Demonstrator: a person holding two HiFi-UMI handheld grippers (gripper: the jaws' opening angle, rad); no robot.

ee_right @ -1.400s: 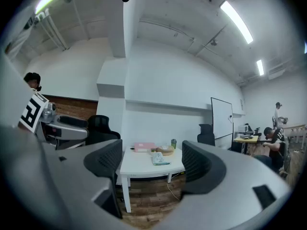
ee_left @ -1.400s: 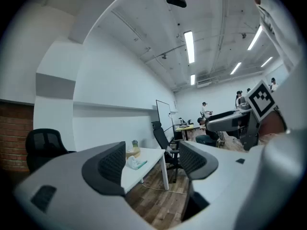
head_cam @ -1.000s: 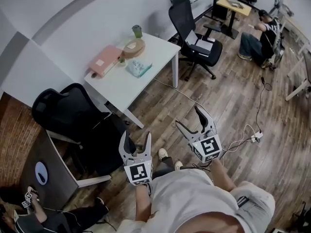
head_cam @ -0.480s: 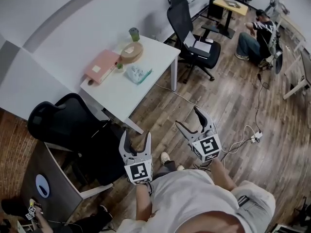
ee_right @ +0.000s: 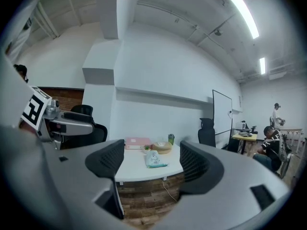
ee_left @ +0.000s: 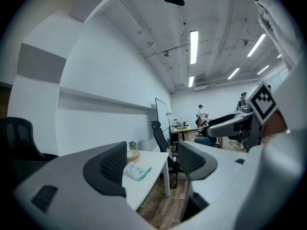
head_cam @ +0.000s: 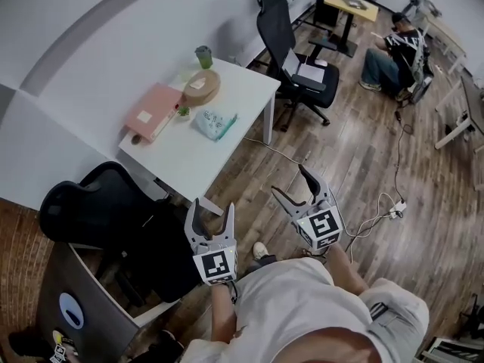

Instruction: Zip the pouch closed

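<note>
Left gripper [ee_left: 154, 163] jaws stand apart, empty; at six o'clock, the pouch [ee_left: 138, 171] lies on a white table [ee_left: 151, 156].

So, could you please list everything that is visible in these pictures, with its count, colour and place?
table: one, white, against the wall
pouch: one, pale teal, on the table
flat box: one, pink, on the table by the wall
round container: one, tan, on the table
cup: one, green, at the table's far corner
office chairs: two, black, one at each end of the table
power strip: one, white, on the wooden floor
seated person: one, far right
left gripper: one, grey, jaws apart, empty
right gripper: one, grey, jaws closing, nothing between them
</note>
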